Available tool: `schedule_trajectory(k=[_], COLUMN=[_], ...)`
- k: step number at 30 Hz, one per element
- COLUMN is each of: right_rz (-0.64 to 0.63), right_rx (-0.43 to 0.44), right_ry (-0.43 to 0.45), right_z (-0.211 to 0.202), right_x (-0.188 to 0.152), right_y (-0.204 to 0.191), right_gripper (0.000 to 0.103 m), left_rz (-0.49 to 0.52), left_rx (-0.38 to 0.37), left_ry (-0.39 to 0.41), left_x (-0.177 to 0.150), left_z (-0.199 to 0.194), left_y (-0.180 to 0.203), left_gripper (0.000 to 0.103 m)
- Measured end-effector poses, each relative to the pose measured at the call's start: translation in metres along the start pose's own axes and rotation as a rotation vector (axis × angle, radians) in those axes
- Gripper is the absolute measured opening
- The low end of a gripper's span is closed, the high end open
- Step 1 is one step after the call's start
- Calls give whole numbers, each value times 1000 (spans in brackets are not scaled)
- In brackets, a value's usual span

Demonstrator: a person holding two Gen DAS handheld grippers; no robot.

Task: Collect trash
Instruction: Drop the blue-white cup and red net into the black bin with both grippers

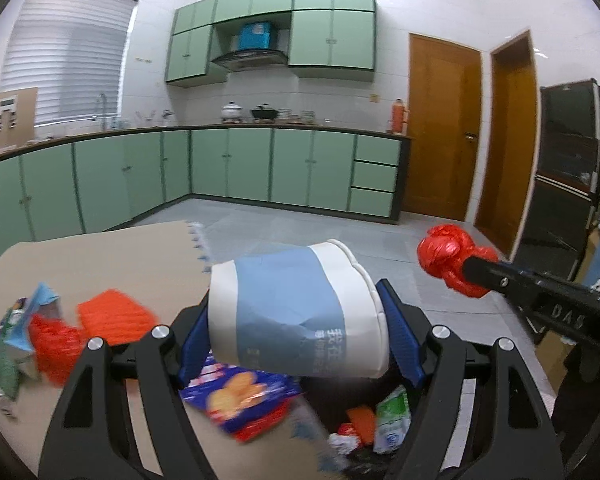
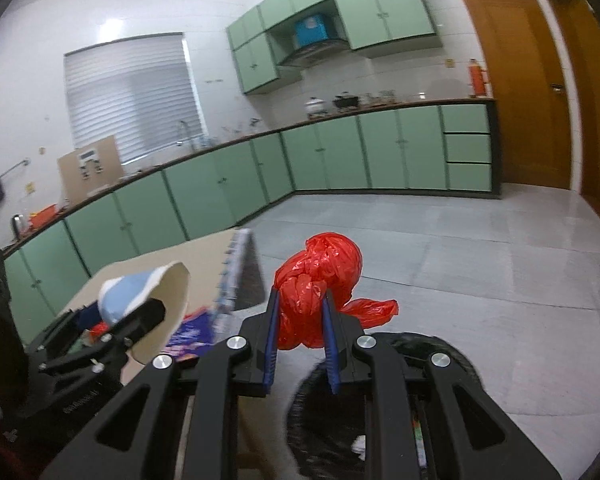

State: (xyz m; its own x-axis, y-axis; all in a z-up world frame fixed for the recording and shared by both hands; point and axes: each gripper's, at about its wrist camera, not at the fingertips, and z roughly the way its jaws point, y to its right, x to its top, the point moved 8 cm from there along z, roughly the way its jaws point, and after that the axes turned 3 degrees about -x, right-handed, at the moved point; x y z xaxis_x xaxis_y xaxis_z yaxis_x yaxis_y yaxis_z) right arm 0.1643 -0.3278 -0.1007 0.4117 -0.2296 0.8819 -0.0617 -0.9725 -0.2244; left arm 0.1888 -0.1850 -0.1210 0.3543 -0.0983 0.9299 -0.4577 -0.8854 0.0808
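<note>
A red bag (image 2: pixel 318 280) is clamped between the right gripper's (image 2: pixel 300 320) blue pads. A paper cup (image 2: pixel 156 304) is held left of it, a black-lined bin (image 2: pixel 380 412) seen below.

One paper cup (image 1: pixel 296 312), one knotted red bag (image 2: pixel 318 280), two wooden doors (image 1: pixel 440 128)

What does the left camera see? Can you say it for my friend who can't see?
The left claw squeezes a blue-and-white paper cup above a trash bin. The right claw holds a knotted red bag nearby; wrappers litter the table.
</note>
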Motion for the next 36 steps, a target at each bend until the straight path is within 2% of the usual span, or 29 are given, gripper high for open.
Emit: schedule_trajectory(k=[5, 10, 17, 27, 31, 36], right_rz=[17, 35, 64, 71, 64, 76], right_rx=[-63, -104, -138, -141, -152, -168], right_ry=[-19, -53, -109, -170, -198, -193], right_z=[5, 15, 35, 64, 72, 72], right_x=[-11, -23, -44, -61, -65, -64], right_y=[32, 61, 93, 109, 111, 115], right_gripper=[20, 20, 20, 20, 33, 40], left_rz=[14, 10, 24, 26, 14, 1], left_rx=[-37, -46, -30, -26, -30, -34], left_ry=[-12, -60, -106, -167, -178, -180], left_x=[-2, -11, -19, -28, -28, -25], left_z=[30, 67, 100, 123, 125, 125], left_y=[27, 44, 50, 50, 50, 49], left_gripper=[72, 72, 73, 73, 78, 79])
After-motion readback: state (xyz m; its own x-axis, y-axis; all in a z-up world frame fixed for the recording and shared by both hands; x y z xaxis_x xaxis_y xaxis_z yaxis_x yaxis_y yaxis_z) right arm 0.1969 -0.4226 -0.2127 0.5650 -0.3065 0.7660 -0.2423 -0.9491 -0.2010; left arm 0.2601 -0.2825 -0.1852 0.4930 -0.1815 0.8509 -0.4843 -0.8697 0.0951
